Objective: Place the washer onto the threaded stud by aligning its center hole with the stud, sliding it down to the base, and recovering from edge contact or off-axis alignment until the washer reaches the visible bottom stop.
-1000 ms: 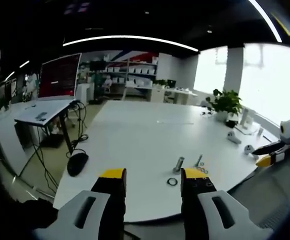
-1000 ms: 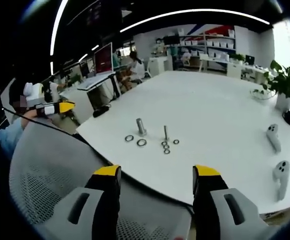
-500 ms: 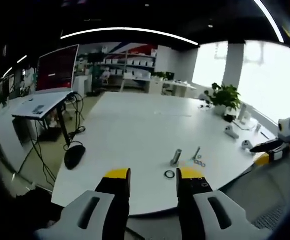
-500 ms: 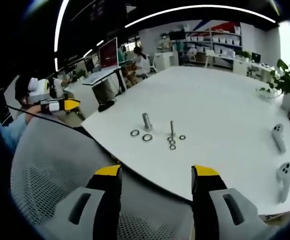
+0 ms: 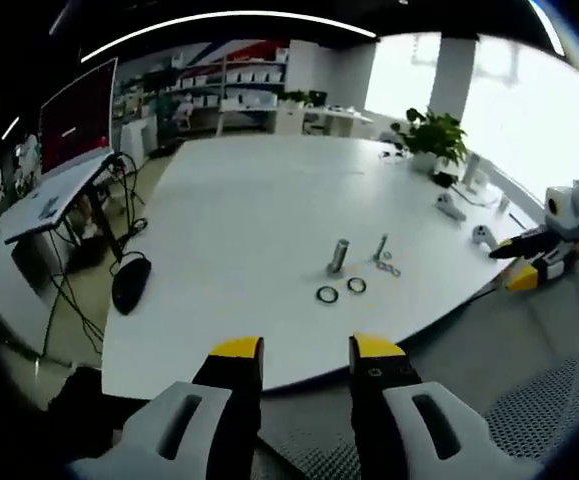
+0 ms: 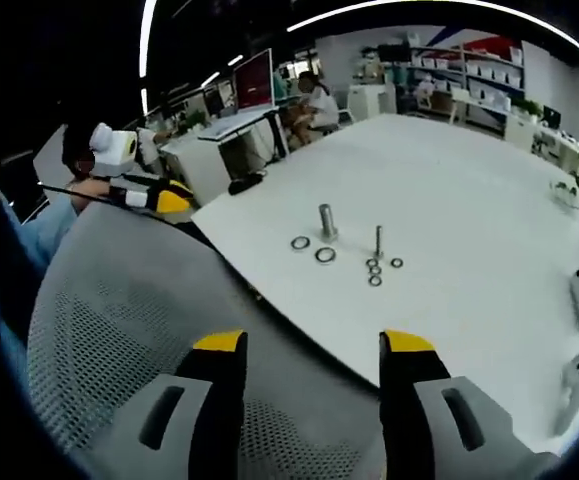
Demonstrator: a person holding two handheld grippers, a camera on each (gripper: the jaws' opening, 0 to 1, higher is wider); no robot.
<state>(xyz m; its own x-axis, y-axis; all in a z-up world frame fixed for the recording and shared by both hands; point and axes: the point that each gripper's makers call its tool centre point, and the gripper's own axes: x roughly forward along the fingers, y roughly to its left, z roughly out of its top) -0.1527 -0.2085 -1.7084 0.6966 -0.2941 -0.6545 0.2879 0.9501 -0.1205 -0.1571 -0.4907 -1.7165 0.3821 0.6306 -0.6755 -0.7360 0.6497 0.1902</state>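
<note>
Both cameras now look down more steeply than a second ago — the white table [image 5: 249, 220] fills more of the left gripper view and the mesh chair back [image 6: 119, 330] more of the right gripper view. That's hand motion; the parts haven't shifted among themselves.

Left gripper [image 5: 307, 350] is empty, jaws set narrower than a second ago; right gripper [image 6: 309, 345] is empty and wide, as before. Both hang short of the table edge, well apart from the hardware.

Thick stud [image 6: 326, 221] and thin threaded stud [image 6: 378, 241] stand upright. Two large washers [image 6: 312, 249] lie just beside the thick one, small washers [image 6: 376, 272] at the thin one's foot — all flat, none threaded.

Read: approach only, no pick yet. Which washer goes on which stud I can't tell.
</note>
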